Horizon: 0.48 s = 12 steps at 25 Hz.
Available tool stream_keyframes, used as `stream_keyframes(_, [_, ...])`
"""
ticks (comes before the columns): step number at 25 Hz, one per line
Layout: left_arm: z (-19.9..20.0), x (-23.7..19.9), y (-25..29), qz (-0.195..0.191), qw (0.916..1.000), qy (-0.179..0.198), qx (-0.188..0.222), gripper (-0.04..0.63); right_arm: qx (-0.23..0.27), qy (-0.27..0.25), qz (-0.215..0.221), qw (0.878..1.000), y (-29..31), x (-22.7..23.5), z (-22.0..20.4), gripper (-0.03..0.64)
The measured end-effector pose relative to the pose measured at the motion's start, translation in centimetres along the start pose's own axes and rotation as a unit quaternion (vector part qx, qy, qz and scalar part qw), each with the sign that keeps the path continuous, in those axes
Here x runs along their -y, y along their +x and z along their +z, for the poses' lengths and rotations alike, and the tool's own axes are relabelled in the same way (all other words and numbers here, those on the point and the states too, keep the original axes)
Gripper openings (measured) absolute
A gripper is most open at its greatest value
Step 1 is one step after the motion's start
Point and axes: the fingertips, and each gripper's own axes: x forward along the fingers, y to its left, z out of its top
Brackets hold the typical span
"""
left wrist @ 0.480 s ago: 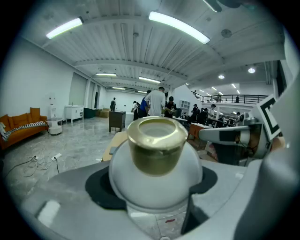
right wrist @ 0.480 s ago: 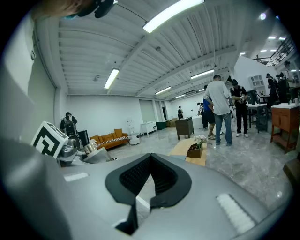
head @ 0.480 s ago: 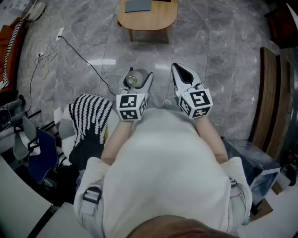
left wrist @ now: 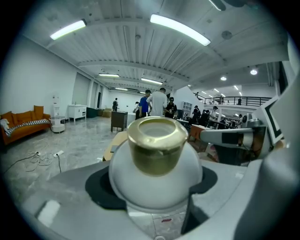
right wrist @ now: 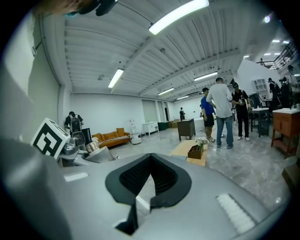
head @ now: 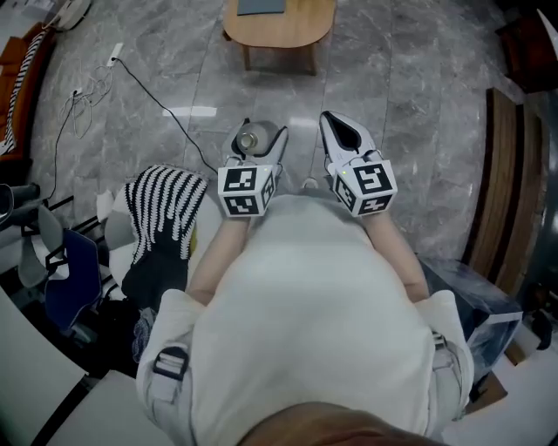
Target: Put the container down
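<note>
A white round container (left wrist: 157,180) with a gold lid (left wrist: 156,140) sits between the jaws of my left gripper (left wrist: 157,197), which is shut on it. The head view shows this gripper (head: 255,146) held in front of the person's body above the grey floor, the gold lid (head: 247,139) facing up. Just to its right, my right gripper (head: 340,139) is shut with nothing in it. From the right gripper view, that gripper's dark pads (right wrist: 165,180) meet around an empty hollow, and the left gripper's marker cube (right wrist: 49,137) shows at the left.
A low wooden table (head: 279,26) stands ahead on the marble floor (head: 401,96). A cable (head: 148,96) trails across the floor at the left. A black-and-white striped cloth (head: 166,209) lies by the person's left side, with wooden slats (head: 506,174) at the right. Several people stand far off (right wrist: 220,112).
The whole head view has slid slightly upward. Both grippers keep their pose side by side, and the container stays in the left one.
</note>
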Motion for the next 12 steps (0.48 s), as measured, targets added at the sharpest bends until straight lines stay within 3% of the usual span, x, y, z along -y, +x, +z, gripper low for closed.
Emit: stream_keyframes(12, [-1.3,2.0,-0.1,0.011,0.9998,-0.017,-0.004,0.35,-0.007,-0.002,0.032,0.999,-2.0,0.6,-1.4,-0.002])
